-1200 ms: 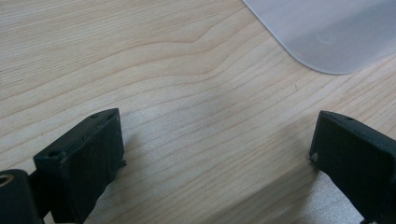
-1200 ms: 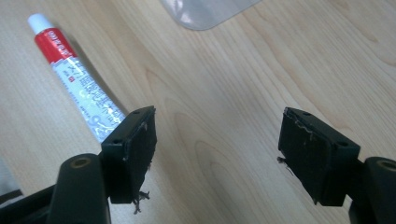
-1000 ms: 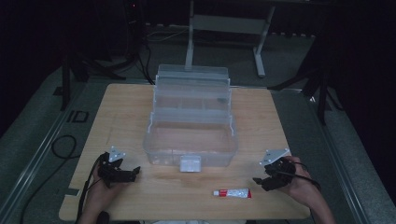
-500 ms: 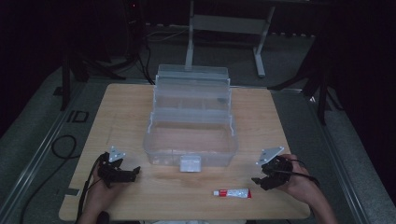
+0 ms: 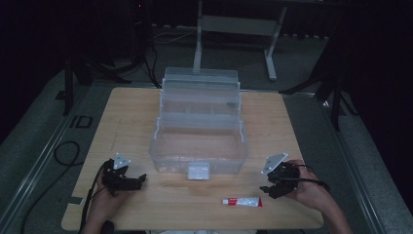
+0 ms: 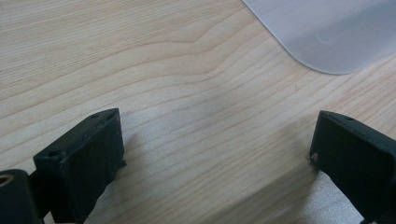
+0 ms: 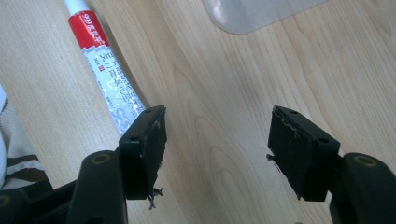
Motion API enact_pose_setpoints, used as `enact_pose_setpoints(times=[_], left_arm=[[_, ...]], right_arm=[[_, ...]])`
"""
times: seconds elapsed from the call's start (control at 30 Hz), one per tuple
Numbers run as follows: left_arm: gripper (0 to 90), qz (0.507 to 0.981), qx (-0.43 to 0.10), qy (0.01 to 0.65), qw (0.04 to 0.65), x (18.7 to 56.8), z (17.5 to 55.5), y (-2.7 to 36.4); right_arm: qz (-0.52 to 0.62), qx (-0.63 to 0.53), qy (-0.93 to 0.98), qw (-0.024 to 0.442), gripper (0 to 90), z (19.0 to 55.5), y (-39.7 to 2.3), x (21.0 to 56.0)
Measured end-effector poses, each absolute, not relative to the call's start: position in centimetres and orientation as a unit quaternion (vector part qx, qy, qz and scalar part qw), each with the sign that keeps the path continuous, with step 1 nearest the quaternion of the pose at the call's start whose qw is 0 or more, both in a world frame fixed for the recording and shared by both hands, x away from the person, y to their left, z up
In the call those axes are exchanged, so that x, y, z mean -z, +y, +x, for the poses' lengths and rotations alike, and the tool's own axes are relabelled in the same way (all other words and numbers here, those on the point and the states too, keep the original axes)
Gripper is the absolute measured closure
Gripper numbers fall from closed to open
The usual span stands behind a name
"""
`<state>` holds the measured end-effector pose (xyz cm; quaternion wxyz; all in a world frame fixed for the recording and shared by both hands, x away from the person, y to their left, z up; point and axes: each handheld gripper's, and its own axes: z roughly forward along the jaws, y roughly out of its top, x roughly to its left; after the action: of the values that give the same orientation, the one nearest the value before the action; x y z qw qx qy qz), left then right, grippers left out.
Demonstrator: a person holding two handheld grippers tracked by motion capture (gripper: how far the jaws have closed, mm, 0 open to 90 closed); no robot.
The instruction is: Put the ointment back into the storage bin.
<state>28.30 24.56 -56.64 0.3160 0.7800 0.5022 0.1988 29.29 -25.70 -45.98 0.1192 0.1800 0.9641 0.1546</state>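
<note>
A clear plastic toolbox [image 5: 197,141] stands open in the middle of the wooden table [image 5: 126,112], its lid tipped back. A small white tube with a red band [image 5: 242,202] lies near the front edge. My right gripper [image 5: 269,189] rests on the table just right of the tube, open and empty. In the right gripper view the tube [image 7: 105,70] runs past the left jaw, outside the gap of that gripper [image 7: 217,135]. My left gripper [image 5: 139,181] sits at the front left, open over bare wood [image 6: 212,154]; a corner of the box [image 6: 336,32] shows beyond it.
A white latch [image 5: 198,170] sticks out from the toolbox's front wall. Black cables [image 5: 61,156] trail off the table's left side. A grey metal stand [image 5: 234,29] rises behind the table. Striped cloth [image 7: 11,154] shows at the left edge of the right gripper view.
My right gripper has shifted slightly left, closer to the tube. The left gripper and the toolbox have not moved.
</note>
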Motion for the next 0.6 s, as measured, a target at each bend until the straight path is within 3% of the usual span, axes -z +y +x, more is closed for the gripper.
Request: enact_pose_setpoints(times=[0.6], left_arm=[[3.3, 0.780, -0.199, 0.502, 0.316, 56.6, 28.3, 24.6]], right_arm=[[0.146, -0.133, 0.974, 0.110, 36.9, 29.1, -23.9, 45.9]])
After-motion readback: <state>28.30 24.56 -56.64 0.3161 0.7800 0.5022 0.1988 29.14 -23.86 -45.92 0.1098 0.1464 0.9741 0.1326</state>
